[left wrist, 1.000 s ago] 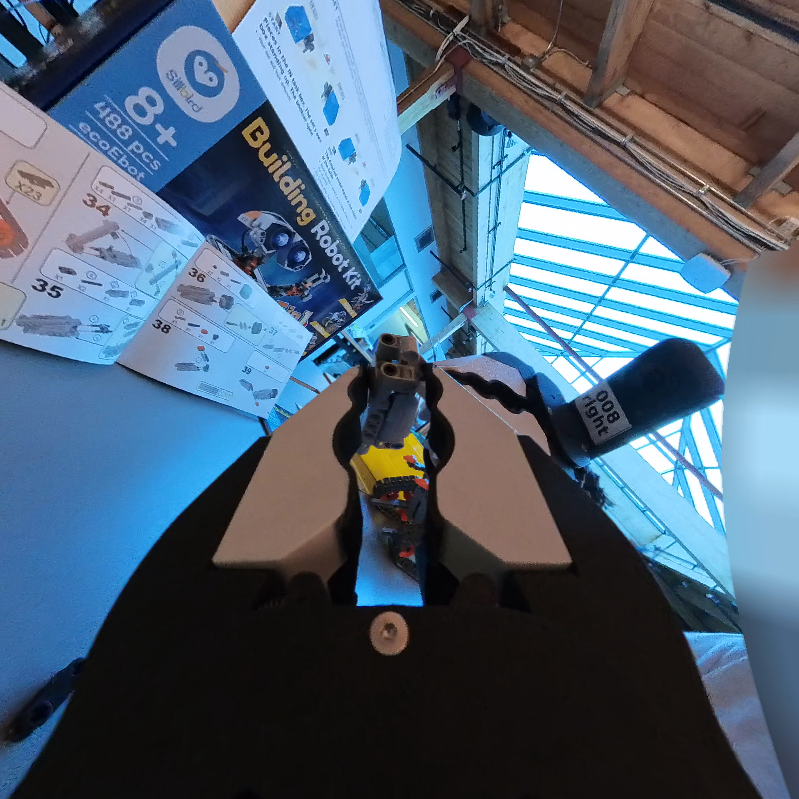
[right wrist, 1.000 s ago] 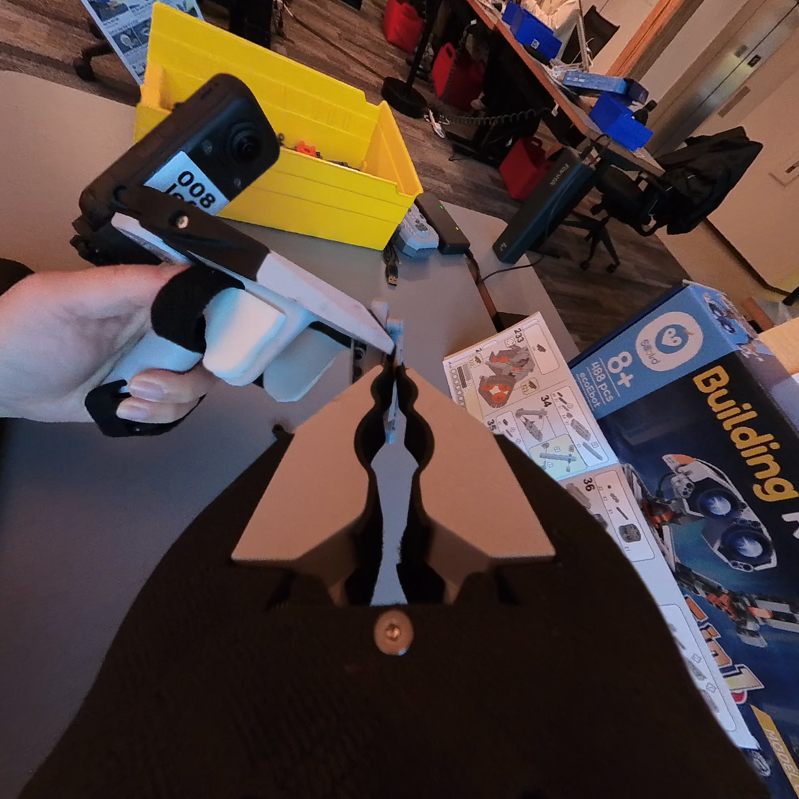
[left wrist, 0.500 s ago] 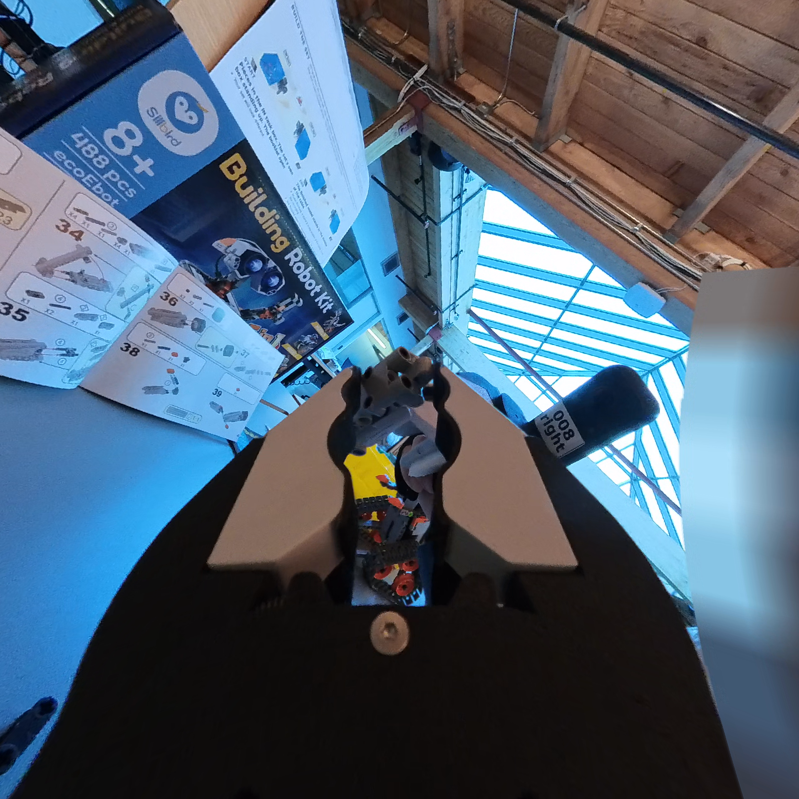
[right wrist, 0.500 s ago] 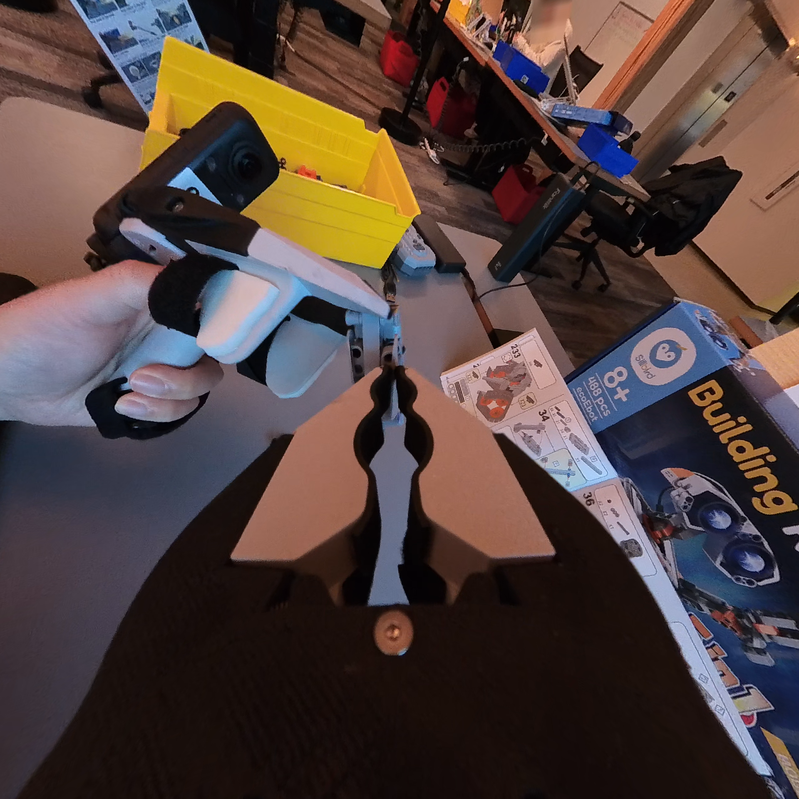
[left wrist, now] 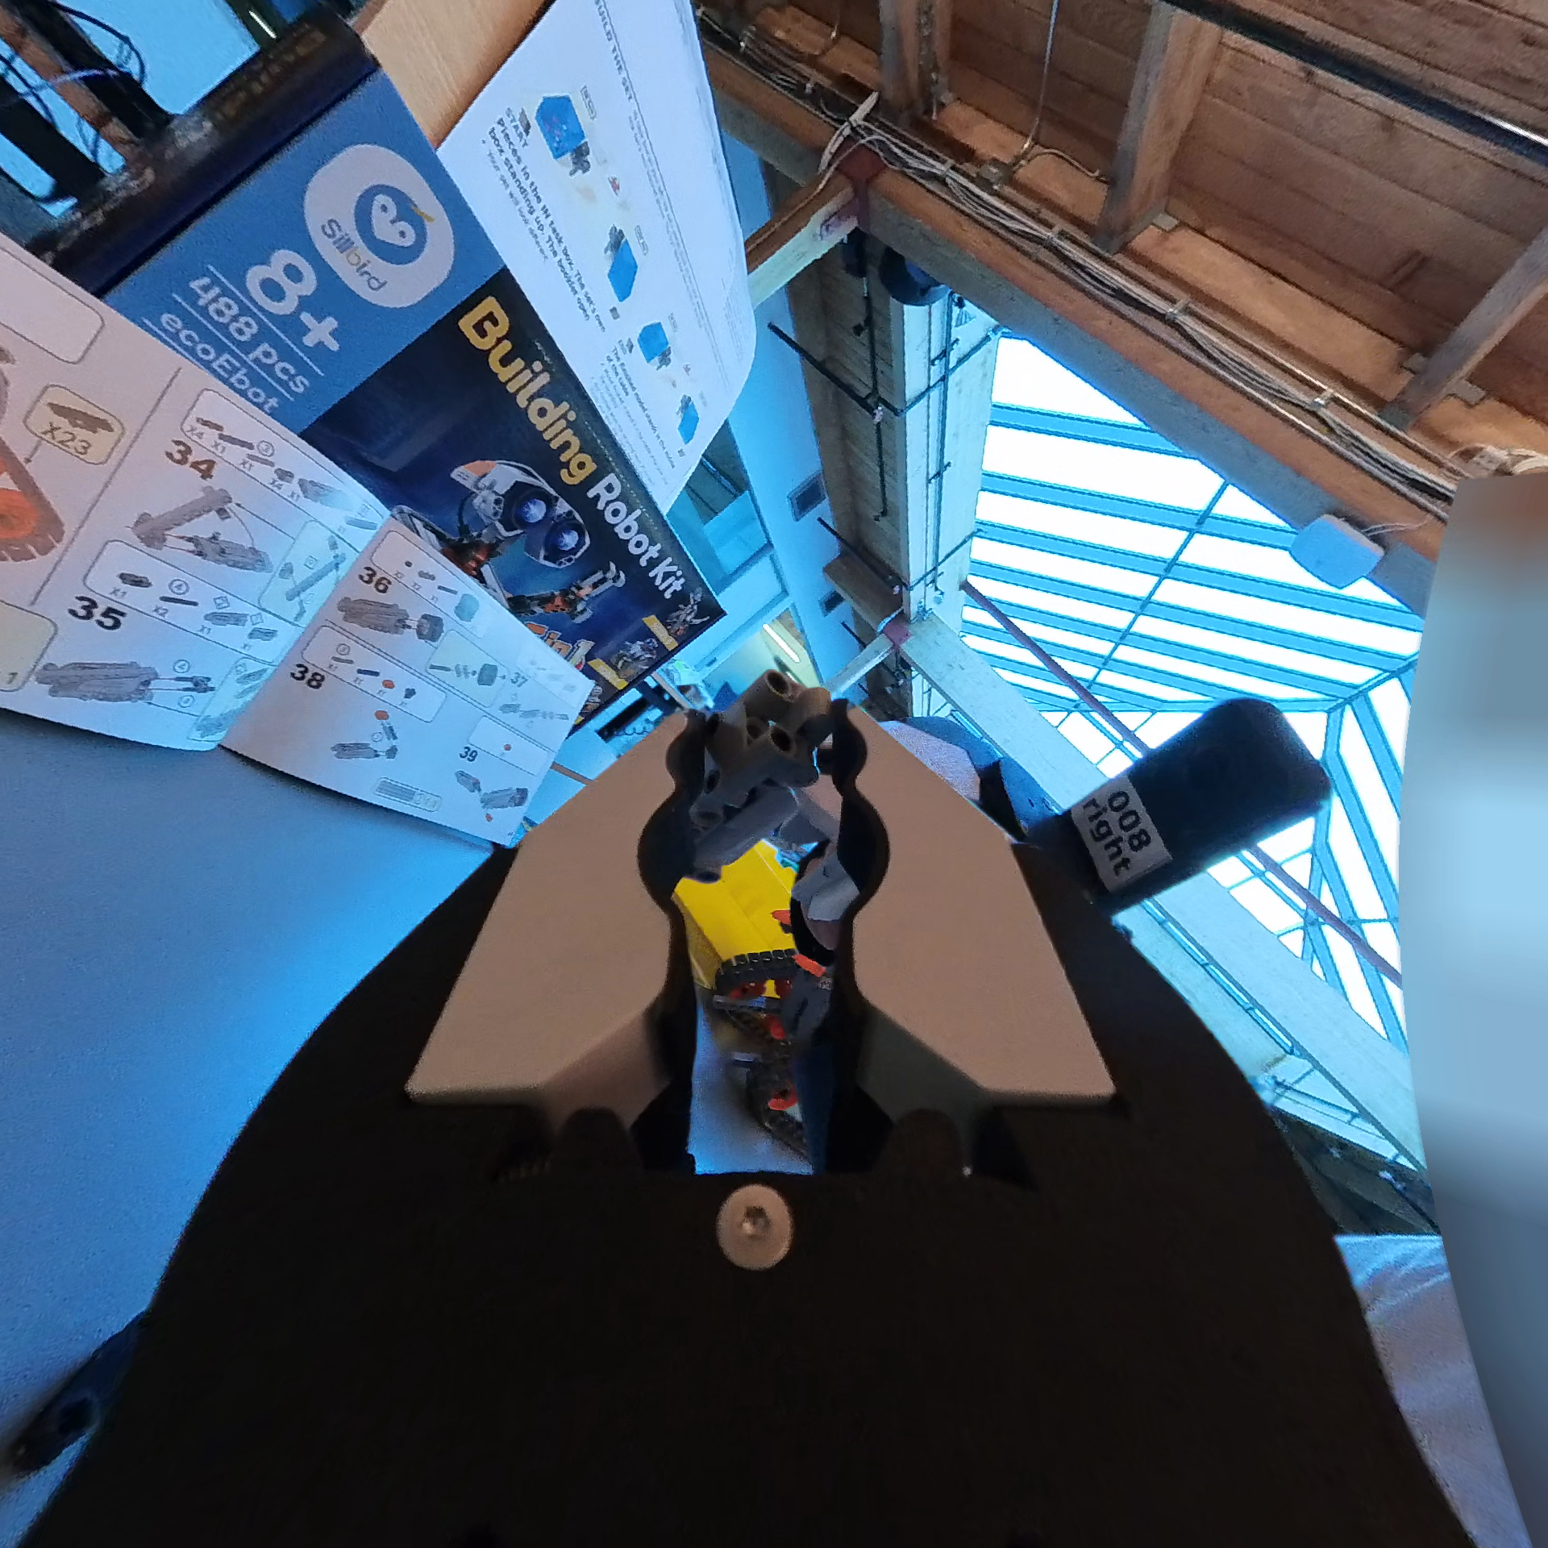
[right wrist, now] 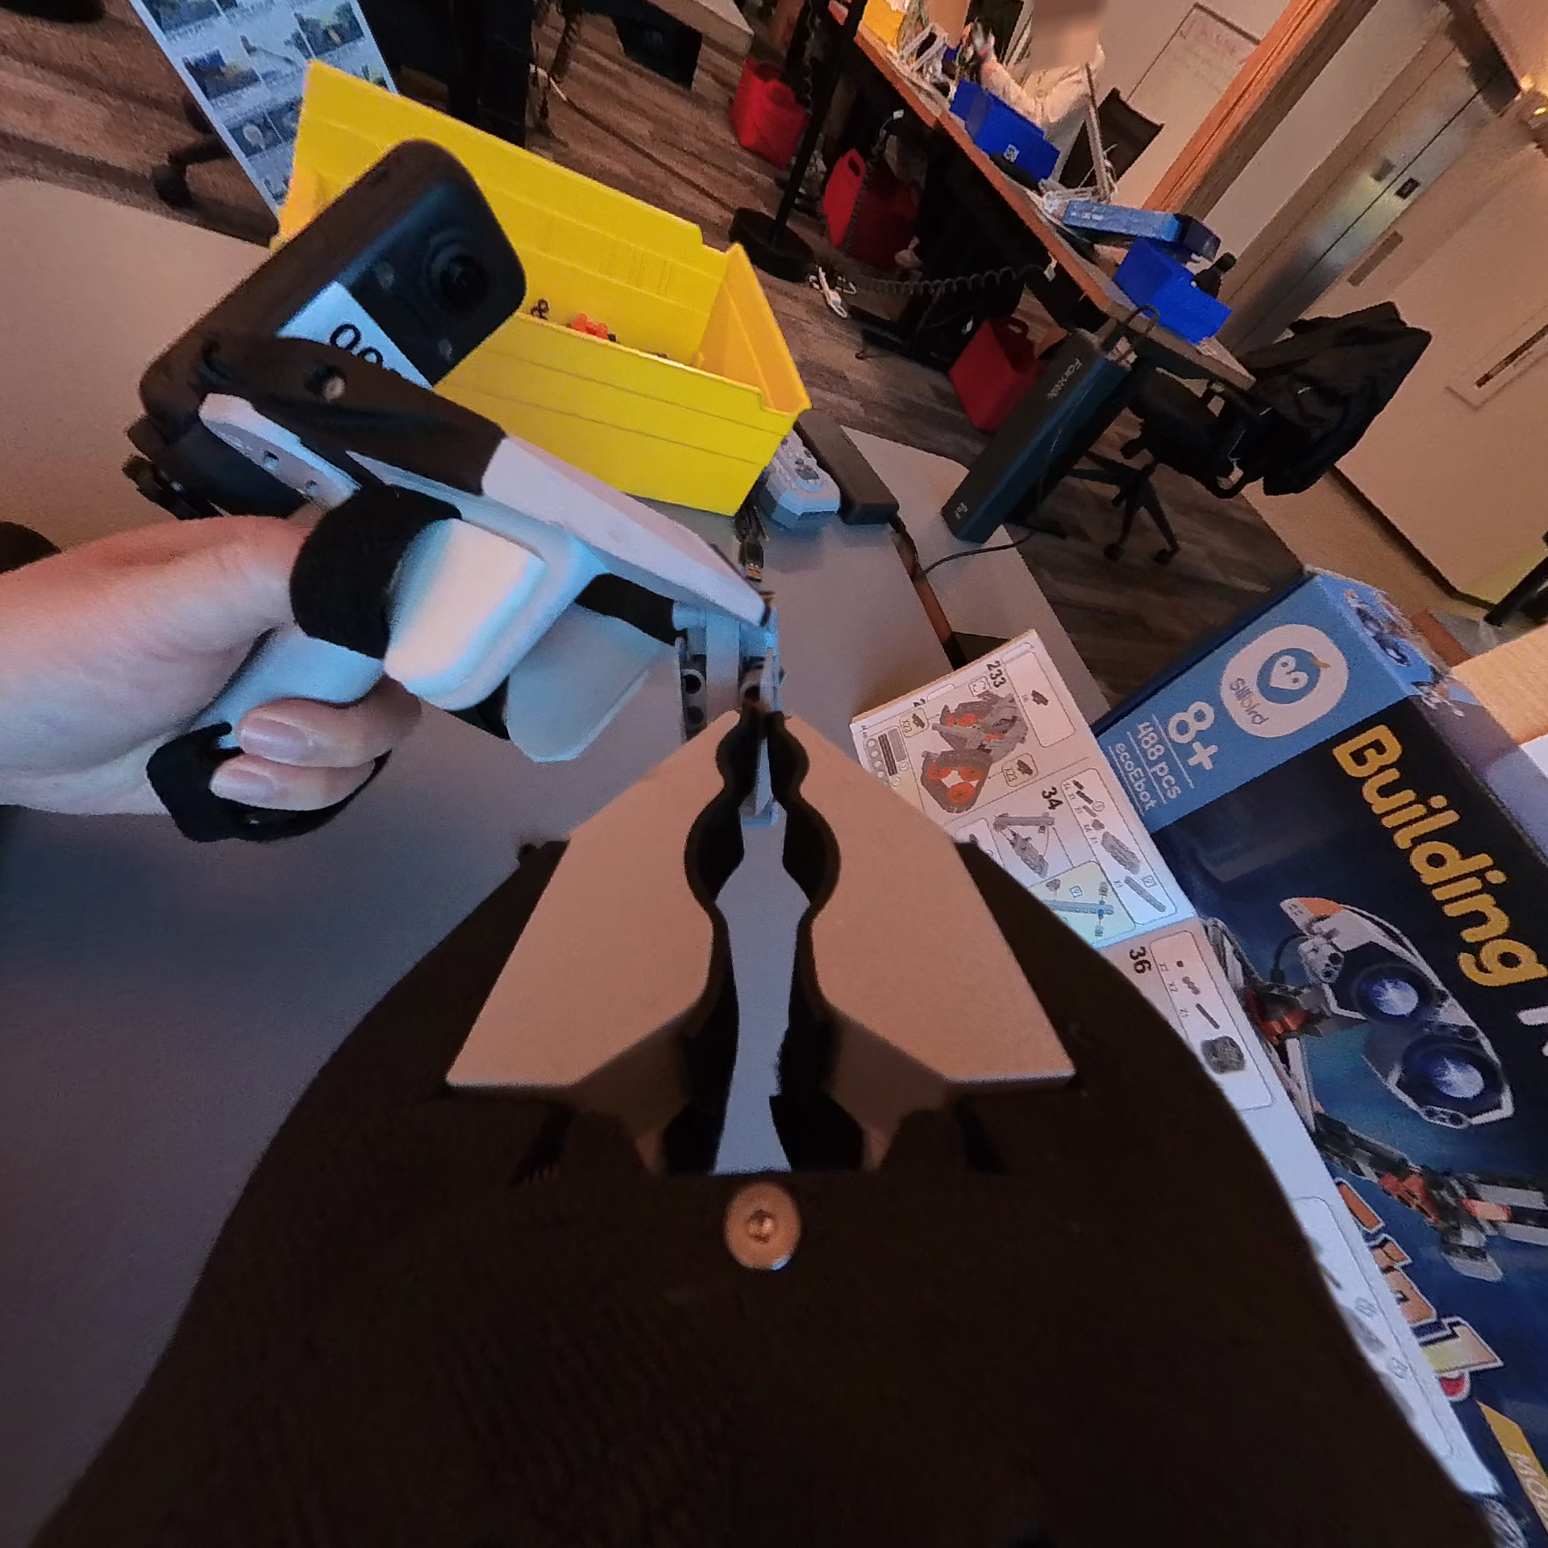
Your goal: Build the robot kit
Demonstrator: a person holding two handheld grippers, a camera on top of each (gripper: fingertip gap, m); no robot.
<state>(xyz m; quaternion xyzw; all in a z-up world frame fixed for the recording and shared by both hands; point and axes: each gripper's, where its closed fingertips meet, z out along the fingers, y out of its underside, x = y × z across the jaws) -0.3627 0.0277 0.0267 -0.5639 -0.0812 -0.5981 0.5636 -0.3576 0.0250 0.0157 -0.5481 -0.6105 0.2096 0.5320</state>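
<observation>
Left gripper (left wrist: 758,737) clamps grey brick assembly (left wrist: 754,779); right gripper (right wrist: 761,737) apparently pinches its plate

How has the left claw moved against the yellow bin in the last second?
Yes. In the right wrist view the left claw has dropped lower and further right of the yellow bin.

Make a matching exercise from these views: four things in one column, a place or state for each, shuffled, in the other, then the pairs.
1. left gripper
2. right gripper
3. yellow bin
4. instruction booklet

A. lies open on the table beside the blue box
B. shut on a dark grey holed piece
C. stands on the table behind the left gripper
D. shut on a thin light grey piece

Pairs: 1-B, 2-D, 3-C, 4-A
</observation>
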